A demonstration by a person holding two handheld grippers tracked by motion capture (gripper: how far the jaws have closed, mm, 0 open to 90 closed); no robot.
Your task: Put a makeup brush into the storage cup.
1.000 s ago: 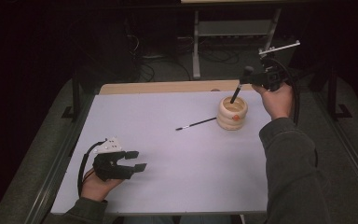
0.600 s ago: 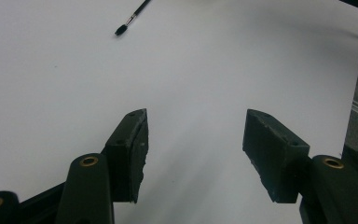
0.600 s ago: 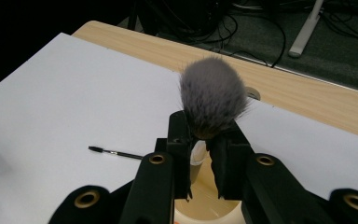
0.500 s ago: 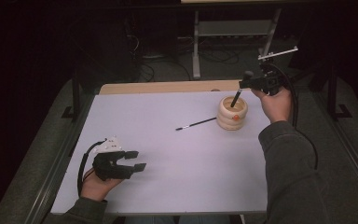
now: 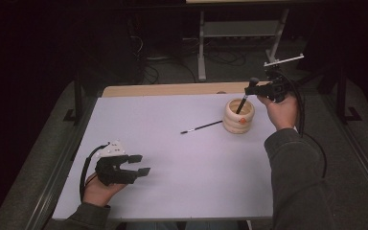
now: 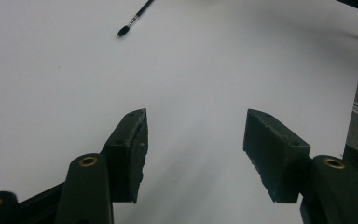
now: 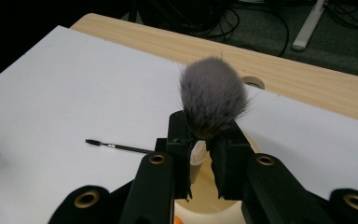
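Since the earlier frames the right gripper (image 5: 258, 88) has hardly shifted; it stays clamped on the fluffy grey makeup brush (image 7: 213, 97), whose black handle slants down into the ribbed wooden cup (image 5: 238, 116), bristles uppermost. The left gripper (image 6: 193, 140) rests open on the white table (image 5: 172, 143).

The white tabletop (image 5: 172, 143) is evenly lit, seemingly from overhead, while the room behind falls into near darkness. Shadows are soft and faint. The makeup brush (image 7: 213, 98) bristles look slightly blurred close up.
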